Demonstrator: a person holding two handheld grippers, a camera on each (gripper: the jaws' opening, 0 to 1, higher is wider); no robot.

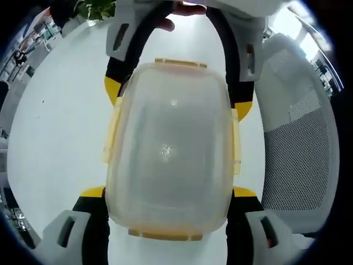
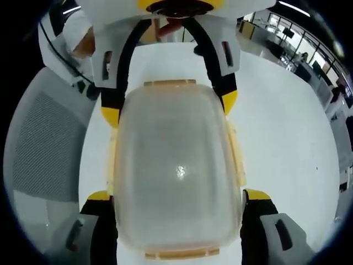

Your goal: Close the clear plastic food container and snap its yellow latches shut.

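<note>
In the left gripper view, going left to right: a white table (image 1: 55,127), then the clear plastic food container (image 1: 171,143), then a grey mesh chair (image 1: 300,154) at the right edge. The container sits on the table, centred between the jaws of the left gripper (image 1: 168,192). The yellow-tipped jaws stand wide apart, one at each long side of the container near its close end. Whether the tips touch the walls cannot be told; the grip is released, not clenched.

The right gripper (image 1: 179,99) enters from the far end, also spread, its jaws flanking the opposite end of the container.

The lid appears seated on the box. The yellow latches (image 1: 112,132) lie along both long sides and both short ends. Whether any is snapped down cannot be told.

In the right gripper view the order reverses: chair (image 2: 47,143), container (image 2: 176,165), table (image 2: 287,127). The right gripper (image 2: 176,194) straddles the near end.

Key relation: the container's long axis runs straight from one gripper to the other, so each gripper lies nearest one end latch, while the side latches lie equally between them. Judgement: the next move requires pressing a latch downward.

No brand, label or legible writing is visible.
</note>
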